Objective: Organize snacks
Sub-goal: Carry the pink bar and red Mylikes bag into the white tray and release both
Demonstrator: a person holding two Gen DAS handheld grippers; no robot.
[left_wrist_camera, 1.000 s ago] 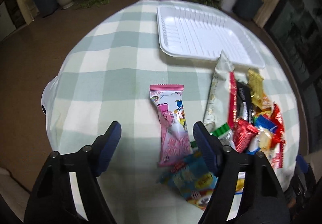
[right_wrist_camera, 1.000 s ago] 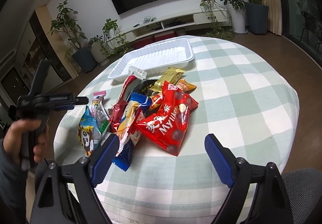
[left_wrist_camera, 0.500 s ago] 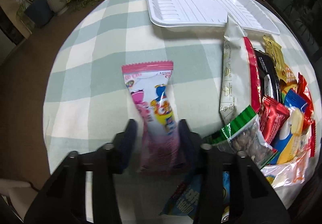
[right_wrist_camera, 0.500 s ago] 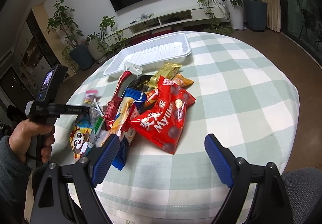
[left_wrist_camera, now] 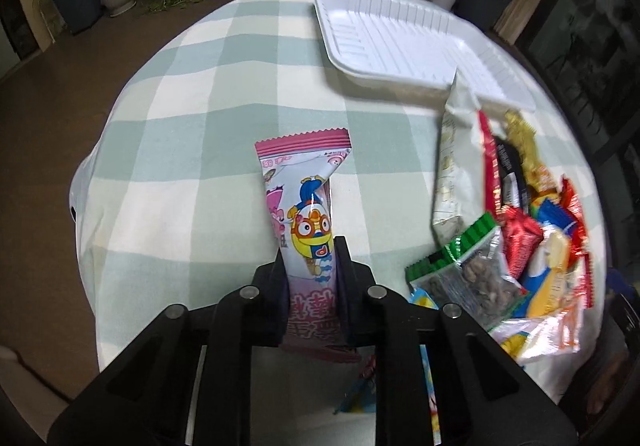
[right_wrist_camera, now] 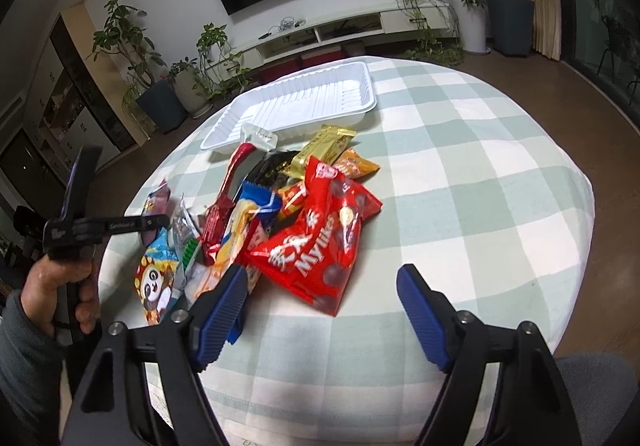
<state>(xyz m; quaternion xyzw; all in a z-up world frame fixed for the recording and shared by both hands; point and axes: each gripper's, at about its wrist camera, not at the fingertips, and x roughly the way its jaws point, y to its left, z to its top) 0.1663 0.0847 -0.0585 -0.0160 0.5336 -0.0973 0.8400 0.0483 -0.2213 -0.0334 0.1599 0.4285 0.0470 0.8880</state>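
Note:
My left gripper is shut on a pink cartoon snack packet and holds it by its lower half, lifted off the checked tablecloth. An empty white tray lies at the far right of the table; it also shows in the right wrist view. A pile of snack packets lies to the right of the left gripper. My right gripper is open and empty above the table's near edge, just in front of a red Mylikes bag. The left gripper shows at the pile's left side.
The round table has a green and white checked cloth. A panda packet lies at the pile's near left. A blue packet lies under the left gripper. Potted plants, a TV stand and brown floor surround the table.
My left gripper closed on the pink packet and lifted it off the cloth, tilting it up. The right gripper stayed open and nearly still.

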